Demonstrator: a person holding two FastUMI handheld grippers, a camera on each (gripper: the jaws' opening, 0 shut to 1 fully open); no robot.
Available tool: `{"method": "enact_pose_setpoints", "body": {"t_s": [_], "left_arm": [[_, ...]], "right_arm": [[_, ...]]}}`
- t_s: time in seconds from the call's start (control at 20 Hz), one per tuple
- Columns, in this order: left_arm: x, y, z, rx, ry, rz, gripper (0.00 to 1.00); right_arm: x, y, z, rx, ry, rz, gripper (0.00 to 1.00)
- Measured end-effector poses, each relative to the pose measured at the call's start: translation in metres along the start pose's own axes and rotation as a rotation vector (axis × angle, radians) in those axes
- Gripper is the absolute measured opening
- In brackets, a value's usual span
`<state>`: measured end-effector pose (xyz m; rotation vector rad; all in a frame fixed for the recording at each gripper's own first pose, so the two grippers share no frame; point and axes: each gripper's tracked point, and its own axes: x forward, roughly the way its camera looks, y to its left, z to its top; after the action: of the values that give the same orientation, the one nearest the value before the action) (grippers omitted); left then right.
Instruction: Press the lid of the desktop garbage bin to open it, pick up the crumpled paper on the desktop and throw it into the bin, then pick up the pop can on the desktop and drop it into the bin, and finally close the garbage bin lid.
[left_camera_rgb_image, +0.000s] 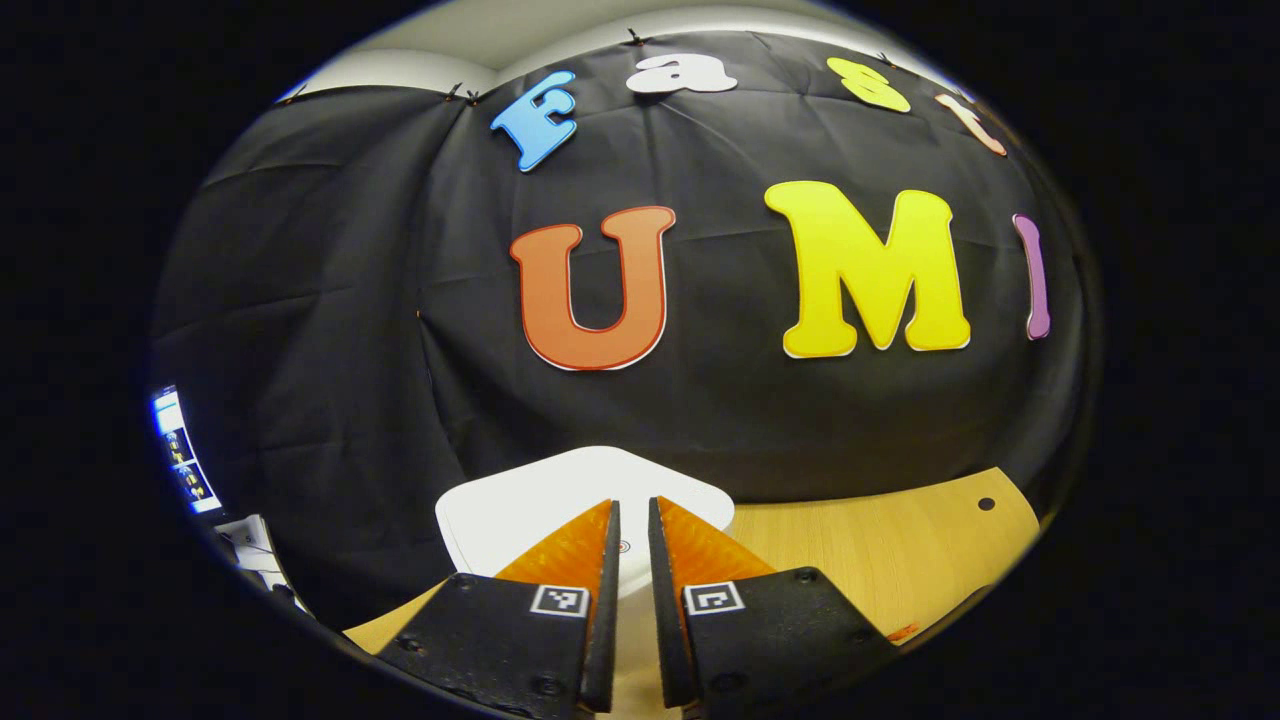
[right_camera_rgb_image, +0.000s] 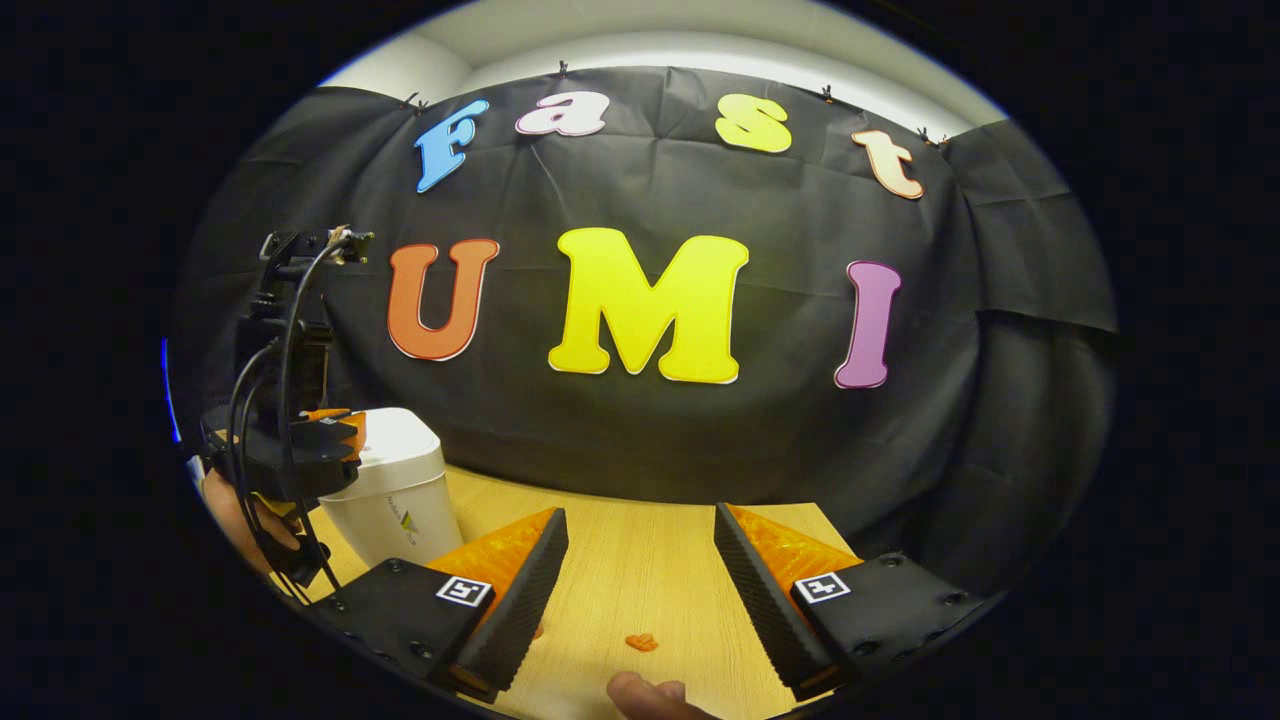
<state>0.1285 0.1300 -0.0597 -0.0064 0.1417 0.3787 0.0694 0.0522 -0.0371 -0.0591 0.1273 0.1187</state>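
Directly ahead of the left gripper (left_camera_rgb_image: 634, 540), nearly touching its tips: white garbage bin (left_camera_rgb_image: 530, 505), lid down, smooth, rounded corners. Fingers drawn close, a slim gap between, clamping nothing. Beyond the bin's right side, bare wooden desktop (left_camera_rgb_image: 900, 540) running to a rounded edge with a small hole. Ahead of the right gripper (right_camera_rgb_image: 640, 545), spread wide and empty: open desktop up to the cloth wall, one small orange scrap (right_camera_rgb_image: 641, 642), possibly a marker. Far left of it, the bin beneath the other gripper.
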Motion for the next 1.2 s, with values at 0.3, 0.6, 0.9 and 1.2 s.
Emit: {"method": "enact_pose_setpoints", "body": {"t_s": [0.3, 0.6, 0.9, 1.2], "left_arm": [[0.012, -0.002, 0.000, -0.012, -0.007, -0.019, 0.06], [0.023, 0.004, -0.002, -0.038, 0.017, 0.021, 0.03], [0.024, 0.006, -0.026, -0.055, 0.118, 0.042, 0.03], [0.023, 0.008, -0.038, -0.063, 0.198, 0.051, 0.03]], "right_arm": [[0.006, -0.003, -0.004, -0.014, 0.011, -0.013, 0.94], [0.015, -0.002, -0.013, -0.008, 0.038, -0.021, 0.94], [0.018, 0.002, -0.018, -0.012, 0.051, -0.017, 0.94], [0.018, 0.004, -0.024, -0.007, 0.070, -0.013, 0.94]]}}
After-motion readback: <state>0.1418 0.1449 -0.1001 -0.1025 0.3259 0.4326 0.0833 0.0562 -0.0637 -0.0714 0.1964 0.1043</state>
